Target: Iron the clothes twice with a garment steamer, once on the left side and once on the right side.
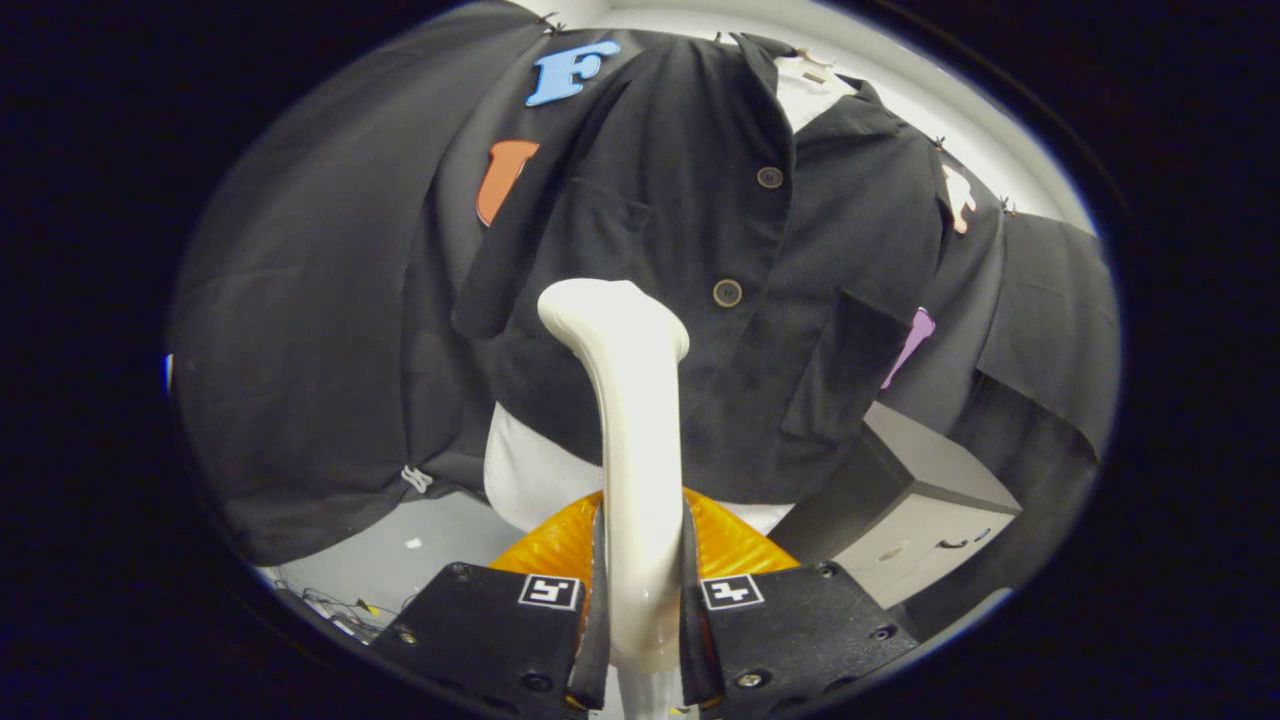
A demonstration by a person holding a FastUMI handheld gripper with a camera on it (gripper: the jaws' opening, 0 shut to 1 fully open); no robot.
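Note:
A white garment steamer (632, 420) stands upright between my fingers, its handle clamped by both black pads (598, 590). My gripper (640, 600) is shut on it. The steamer's head curves forward and rests against the front of a black button-up shirt (690, 250) hanging on a white mannequin torso (530, 470). The head sits just left of the button placket, at the level of the lower visible button (727, 293). A chest pocket lies above the head. An orange ribbed part (735, 545) shows just behind the handle, near my fingers.
A grey box-like cabinet (920, 510) stands to the right of the shirt's hem. Black cloth drapes on both sides of the shirt. A pale floor (400, 550) with some cables lies below left.

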